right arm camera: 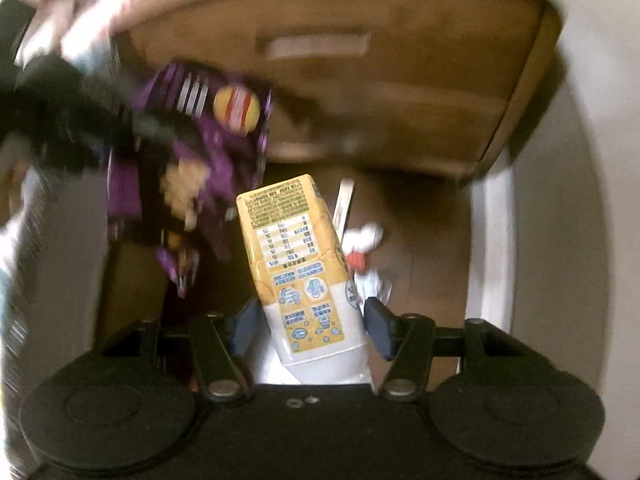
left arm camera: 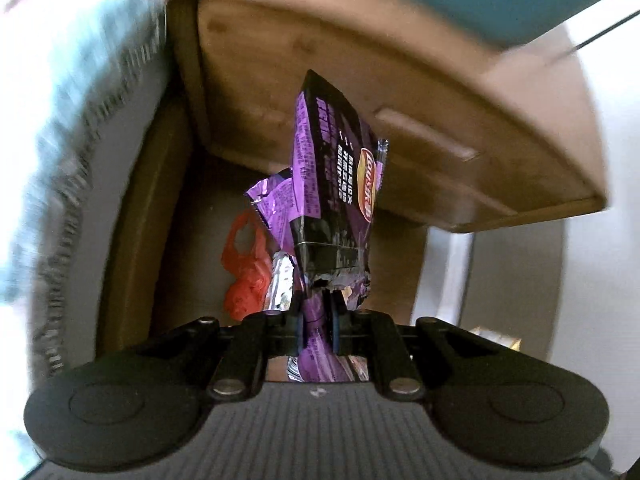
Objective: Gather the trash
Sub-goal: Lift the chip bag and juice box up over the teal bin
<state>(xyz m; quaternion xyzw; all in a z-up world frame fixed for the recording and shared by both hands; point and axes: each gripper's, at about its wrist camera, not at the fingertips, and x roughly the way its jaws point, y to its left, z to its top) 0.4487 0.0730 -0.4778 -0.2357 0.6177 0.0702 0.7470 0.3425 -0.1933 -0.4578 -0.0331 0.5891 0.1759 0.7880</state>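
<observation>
Left tongs (left arm camera: 316, 316), nearly closed, pinch one purple chip bag (left arm camera: 332, 176) by its crumpled end, hanging over the brown floor beside a wooden cabinet (left arm camera: 420, 92). One red plastic bag (left arm camera: 246, 276) lies below. Right tongs (right arm camera: 310, 326), half open, clamp one yellow-and-white carton (right arm camera: 300, 264); one white-and-red scrap (right arm camera: 362, 252) lies beyond.

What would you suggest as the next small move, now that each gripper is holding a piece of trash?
Probably carry both toward a bin: the left gripper is shut on the purple chip bag, the right gripper on the yellow carton, both above the floor litter, and no bin is in view.
</observation>
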